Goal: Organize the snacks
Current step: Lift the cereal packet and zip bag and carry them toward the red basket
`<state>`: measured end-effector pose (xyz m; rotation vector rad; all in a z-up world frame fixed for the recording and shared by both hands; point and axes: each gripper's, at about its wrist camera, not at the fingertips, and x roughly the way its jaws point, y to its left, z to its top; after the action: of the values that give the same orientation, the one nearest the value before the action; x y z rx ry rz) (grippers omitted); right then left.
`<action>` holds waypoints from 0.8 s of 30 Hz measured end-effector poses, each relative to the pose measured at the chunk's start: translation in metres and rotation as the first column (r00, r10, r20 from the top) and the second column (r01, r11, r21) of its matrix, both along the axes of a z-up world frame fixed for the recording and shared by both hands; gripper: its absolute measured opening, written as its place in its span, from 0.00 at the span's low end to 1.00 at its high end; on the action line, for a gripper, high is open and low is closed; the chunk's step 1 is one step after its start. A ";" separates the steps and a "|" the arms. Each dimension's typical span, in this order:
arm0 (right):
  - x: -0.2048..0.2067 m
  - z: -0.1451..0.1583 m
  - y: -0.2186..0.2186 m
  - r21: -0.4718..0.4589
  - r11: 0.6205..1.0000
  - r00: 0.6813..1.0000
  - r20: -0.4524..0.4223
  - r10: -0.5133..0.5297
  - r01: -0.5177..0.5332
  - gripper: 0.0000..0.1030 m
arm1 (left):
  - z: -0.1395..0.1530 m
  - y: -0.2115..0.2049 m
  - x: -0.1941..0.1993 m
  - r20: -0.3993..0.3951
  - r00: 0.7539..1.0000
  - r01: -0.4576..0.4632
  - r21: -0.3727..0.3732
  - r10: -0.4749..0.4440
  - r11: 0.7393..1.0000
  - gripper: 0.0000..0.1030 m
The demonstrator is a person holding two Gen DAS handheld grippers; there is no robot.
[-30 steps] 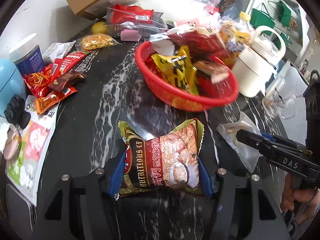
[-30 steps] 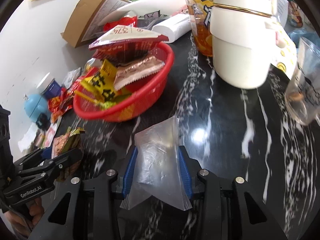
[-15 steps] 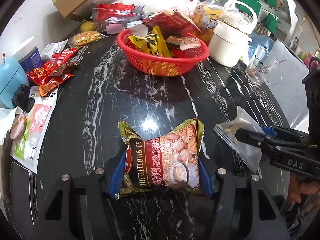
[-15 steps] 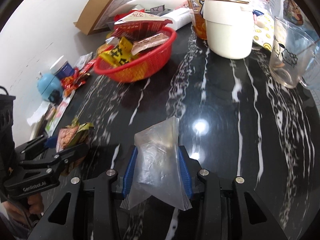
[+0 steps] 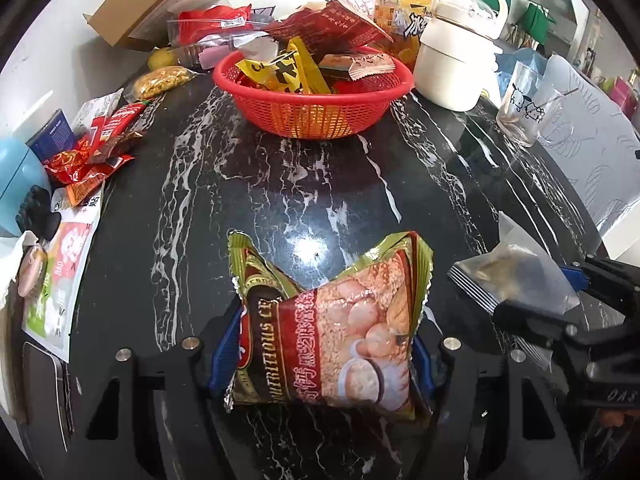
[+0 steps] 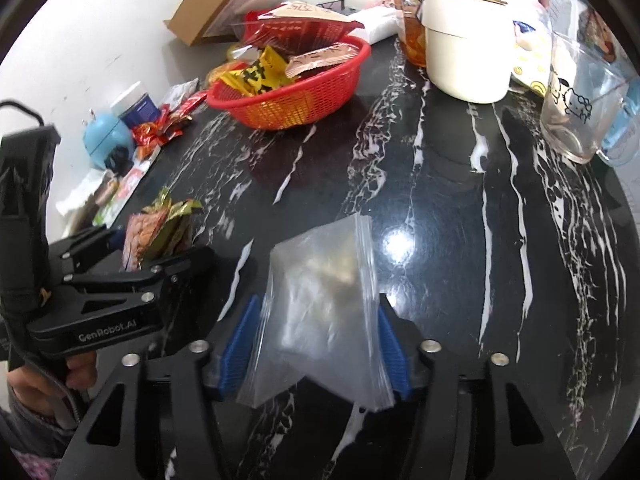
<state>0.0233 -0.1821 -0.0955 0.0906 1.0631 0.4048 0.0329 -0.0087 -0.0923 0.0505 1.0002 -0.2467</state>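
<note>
My left gripper (image 5: 320, 356) is shut on a red and gold cereal packet (image 5: 332, 332), held above the black marble table. My right gripper (image 6: 316, 340) is shut on a clear zip bag (image 6: 320, 304). The zip bag also shows at the right of the left wrist view (image 5: 512, 280), and the cereal packet at the left of the right wrist view (image 6: 156, 232). A red basket (image 5: 312, 96) full of snack packets stands at the far middle of the table, well away from both grippers; it also shows in the right wrist view (image 6: 296, 88).
A white pot (image 5: 456, 52), an orange drink bottle (image 5: 404, 4) and a glass mug (image 5: 524, 108) stand to the right of the basket. Loose red snack packets (image 5: 92, 148), a blue round object (image 5: 16, 184) and a cardboard box (image 5: 152, 4) lie at the left and back.
Both grippers have pulled back from the basket with their loads, so the basket now sits farther away. The grips have not changed.
</note>
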 end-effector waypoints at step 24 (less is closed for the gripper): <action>-0.020 0.007 -0.005 0.033 0.999 0.999 0.041 -0.002 0.000 0.40 | 0.023 -0.007 -0.027 0.035 0.999 0.004 -0.022 -0.003 1.000 0.57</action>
<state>0.0038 -0.1875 -0.0883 0.1118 1.0164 0.4215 0.0054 -0.0154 -0.0689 0.0359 0.9629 -0.2590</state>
